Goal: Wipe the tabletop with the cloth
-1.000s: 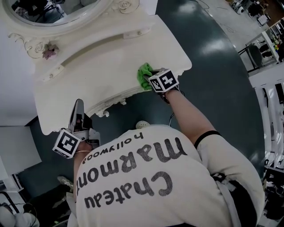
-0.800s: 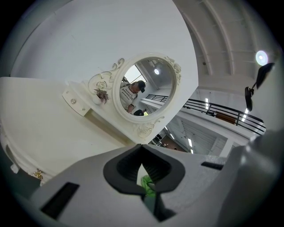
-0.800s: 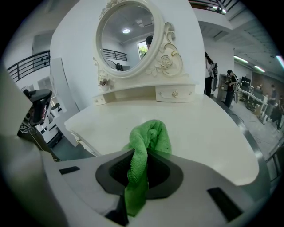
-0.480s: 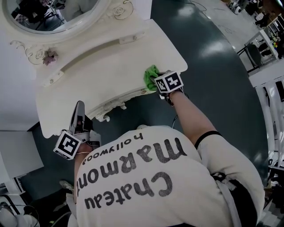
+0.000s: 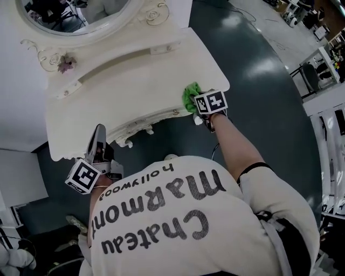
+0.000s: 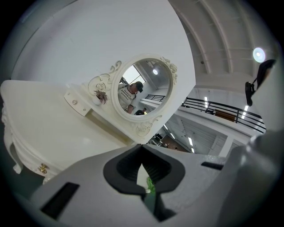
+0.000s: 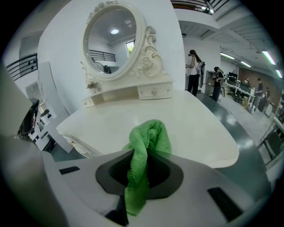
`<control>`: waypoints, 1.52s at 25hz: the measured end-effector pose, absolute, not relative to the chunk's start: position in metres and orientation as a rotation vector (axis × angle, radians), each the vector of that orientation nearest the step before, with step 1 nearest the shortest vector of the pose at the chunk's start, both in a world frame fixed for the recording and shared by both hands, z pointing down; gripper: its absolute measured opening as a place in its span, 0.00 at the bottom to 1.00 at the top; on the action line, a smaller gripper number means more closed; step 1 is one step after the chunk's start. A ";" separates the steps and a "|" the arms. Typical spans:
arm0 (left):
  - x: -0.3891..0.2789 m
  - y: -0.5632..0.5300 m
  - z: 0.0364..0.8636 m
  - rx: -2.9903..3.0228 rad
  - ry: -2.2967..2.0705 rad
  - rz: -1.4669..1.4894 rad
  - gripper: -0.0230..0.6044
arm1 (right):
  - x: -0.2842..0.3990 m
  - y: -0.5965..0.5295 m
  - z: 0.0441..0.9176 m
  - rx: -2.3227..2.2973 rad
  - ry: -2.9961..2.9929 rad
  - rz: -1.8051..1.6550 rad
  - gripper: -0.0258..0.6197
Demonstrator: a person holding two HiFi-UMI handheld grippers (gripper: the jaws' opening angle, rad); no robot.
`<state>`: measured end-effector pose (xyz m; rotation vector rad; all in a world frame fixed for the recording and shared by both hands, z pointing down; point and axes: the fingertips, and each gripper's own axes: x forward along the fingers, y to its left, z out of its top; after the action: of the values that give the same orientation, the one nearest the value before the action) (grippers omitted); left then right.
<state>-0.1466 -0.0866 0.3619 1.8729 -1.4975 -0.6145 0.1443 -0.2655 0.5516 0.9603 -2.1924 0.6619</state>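
A bright green cloth (image 5: 191, 96) (image 7: 146, 146) rests on the cream tabletop (image 5: 124, 91) (image 7: 186, 119) near its front right edge. My right gripper (image 5: 198, 105) (image 7: 138, 177) is shut on the cloth, which bunches out ahead of its jaws onto the surface. My left gripper (image 5: 97, 141) (image 6: 143, 175) hangs off the table's front left edge, over the floor, with its jaws closed together and nothing between them. A sliver of green shows through the gap behind the left jaws.
An oval mirror (image 5: 75, 13) (image 7: 111, 37) in an ornate white frame stands at the back of the vanity, above a low shelf with small drawers (image 7: 153, 92). Dark floor (image 5: 259, 108) surrounds the table. People stand at the far right (image 7: 194, 71).
The right gripper has slid the green cloth to the right along the table's front edge. The left gripper has stayed put.
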 end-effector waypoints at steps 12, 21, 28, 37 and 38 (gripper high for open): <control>-0.190 -0.061 0.369 1.942 -1.618 -0.353 0.05 | 0.042 -0.242 0.439 1.117 -2.580 1.127 0.14; -0.216 -0.060 0.344 2.082 -1.781 -0.216 0.05 | -0.030 -0.192 0.349 1.006 -2.853 0.842 0.14; -0.220 -0.059 0.347 2.050 -1.807 -0.268 0.05 | -0.039 -0.182 0.323 0.973 -2.890 0.676 0.14; -0.181 -0.066 0.355 1.960 -1.824 -0.311 0.05 | -0.009 -0.190 0.339 0.863 -2.827 0.652 0.14; -0.174 -0.066 0.357 1.949 -1.829 -0.316 0.05 | -0.003 -0.189 0.339 0.849 -2.823 0.642 0.14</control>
<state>-0.1741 -0.0656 0.3566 1.9494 -1.8291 -0.3163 -0.0033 -0.1894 0.3394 0.8488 -2.8226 0.6418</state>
